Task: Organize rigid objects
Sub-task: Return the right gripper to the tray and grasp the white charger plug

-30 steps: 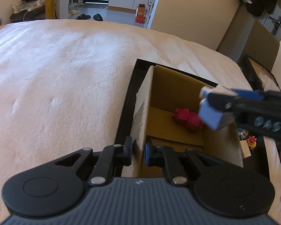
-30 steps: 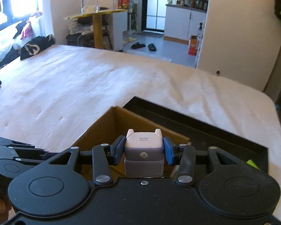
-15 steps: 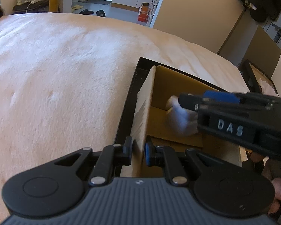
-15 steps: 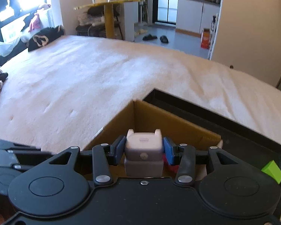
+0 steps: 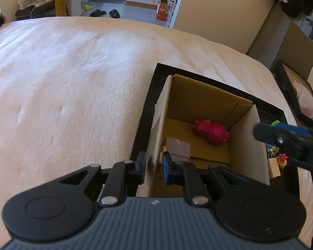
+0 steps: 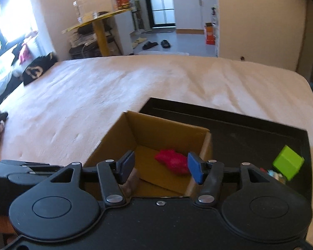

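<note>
A cardboard box (image 5: pixel 210 102) stands inside a black tray (image 5: pixel 154 79) on the bed. My left gripper (image 5: pixel 154 164) is shut on the box's near left wall (image 5: pixel 159 125). Inside lie a red toy (image 5: pixel 210 131) and a grey-and-white block (image 5: pixel 177 148). My right gripper (image 6: pixel 160 166) is open and empty above the box (image 6: pixel 169 129); the red toy (image 6: pixel 172 161) shows between its fingers, and the block (image 6: pixel 132 180) is partly hidden behind its left finger. The right gripper's fingers (image 5: pixel 281 135) show at the right edge of the left wrist view.
A green cube (image 6: pixel 288 162) and small figurines (image 5: pixel 278 158) lie in the tray (image 6: pixel 250 129) right of the box. The cream bed cover (image 5: pixel 73 83) spreads left and beyond. A second black box (image 5: pixel 292 91) sits past the bed's right edge.
My right gripper has opened and let go of the grey-and-white block, which now lies in the box. It has drawn back to the right. The left gripper still holds the wall.
</note>
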